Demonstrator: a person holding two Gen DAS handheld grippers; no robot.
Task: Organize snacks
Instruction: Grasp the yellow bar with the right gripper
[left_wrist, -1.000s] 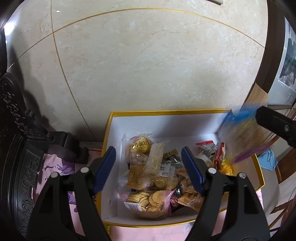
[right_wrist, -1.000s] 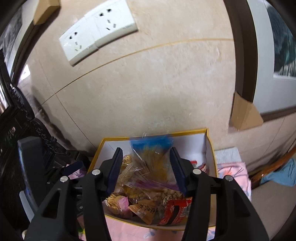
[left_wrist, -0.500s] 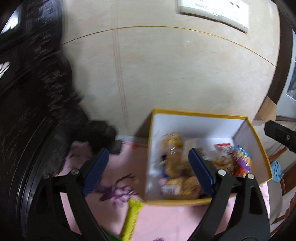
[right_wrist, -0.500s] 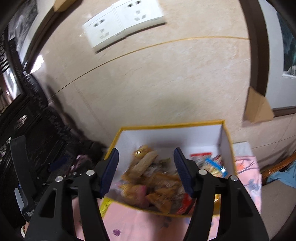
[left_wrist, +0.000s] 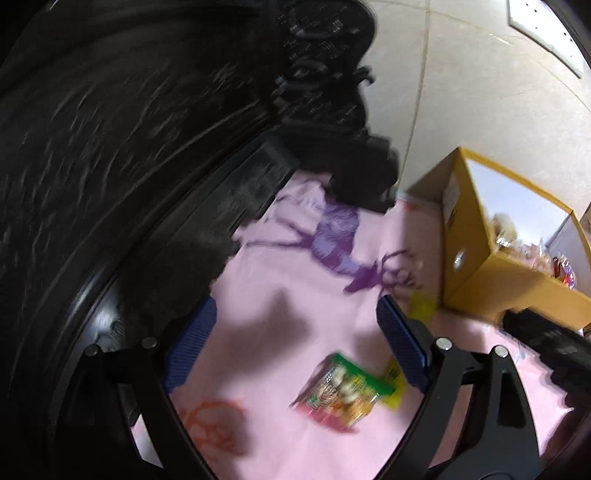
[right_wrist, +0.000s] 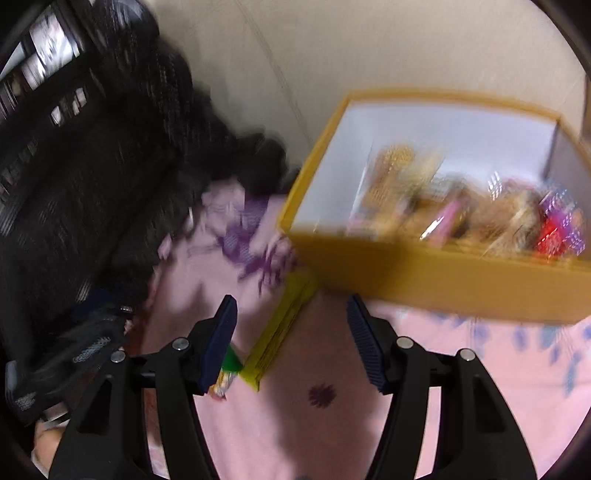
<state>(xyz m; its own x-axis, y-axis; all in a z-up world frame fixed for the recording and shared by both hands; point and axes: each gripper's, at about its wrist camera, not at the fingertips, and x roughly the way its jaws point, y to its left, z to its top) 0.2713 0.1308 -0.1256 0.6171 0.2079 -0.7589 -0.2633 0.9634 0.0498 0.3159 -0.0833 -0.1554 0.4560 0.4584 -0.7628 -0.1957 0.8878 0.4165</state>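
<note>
Two grippers, left gripper (left_wrist: 295, 347) and right gripper (right_wrist: 291, 339), both spread and empty, poised above pink cloth (left_wrist: 295, 258), presumably for next pick. Two loose snacks outside yellow box (right_wrist: 424, 273): green packet (left_wrist: 343, 391), yellow bar (right_wrist: 280, 328) touching box's front-left corner. Box contents too blurred to count.
</note>
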